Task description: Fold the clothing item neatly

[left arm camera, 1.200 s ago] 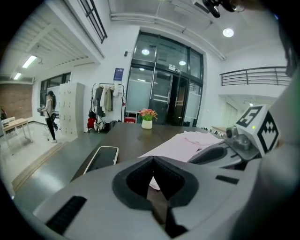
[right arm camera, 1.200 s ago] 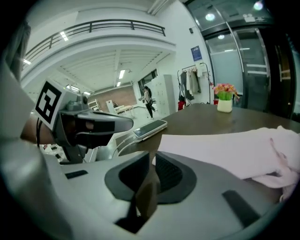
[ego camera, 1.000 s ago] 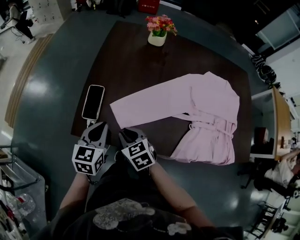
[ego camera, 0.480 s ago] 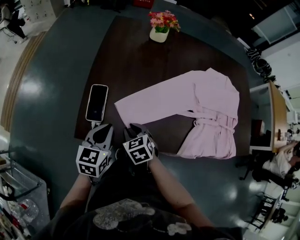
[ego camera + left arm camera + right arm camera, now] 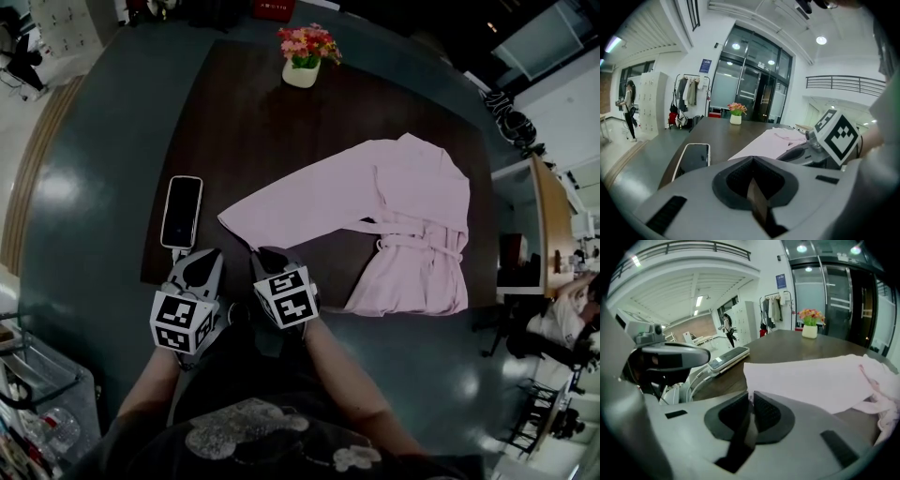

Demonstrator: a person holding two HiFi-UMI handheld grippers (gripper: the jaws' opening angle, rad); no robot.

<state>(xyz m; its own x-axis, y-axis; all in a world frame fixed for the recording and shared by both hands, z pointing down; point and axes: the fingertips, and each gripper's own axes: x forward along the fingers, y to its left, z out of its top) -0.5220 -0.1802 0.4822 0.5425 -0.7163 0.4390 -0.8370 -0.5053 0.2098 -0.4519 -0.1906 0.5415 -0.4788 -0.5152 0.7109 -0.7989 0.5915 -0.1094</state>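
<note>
A pale pink robe-like garment (image 5: 412, 234) lies spread on the dark table (image 5: 244, 122), its long sleeve (image 5: 281, 202) reaching left toward me. Both grippers hover side by side at the table's near edge. My left gripper (image 5: 201, 261) is shut and holds nothing; in its own view the pads meet at the left gripper (image 5: 751, 161). My right gripper (image 5: 266, 255) sits just short of the sleeve's end. Its jaws are closing, a thin slit still shows at the right gripper (image 5: 751, 398), and nothing is between them. The sleeve edge (image 5: 787, 376) lies just beyond the tips.
A phone (image 5: 182, 211) lies flat on the table left of the sleeve, close in front of the left gripper. A white pot of flowers (image 5: 302, 58) stands at the far edge. Another desk (image 5: 553, 234) and a seated person are off to the right.
The grippers stay at the near table edge; the head view has shifted a little. The right jaws widened briefly, then narrowed. The garment has not moved.
</note>
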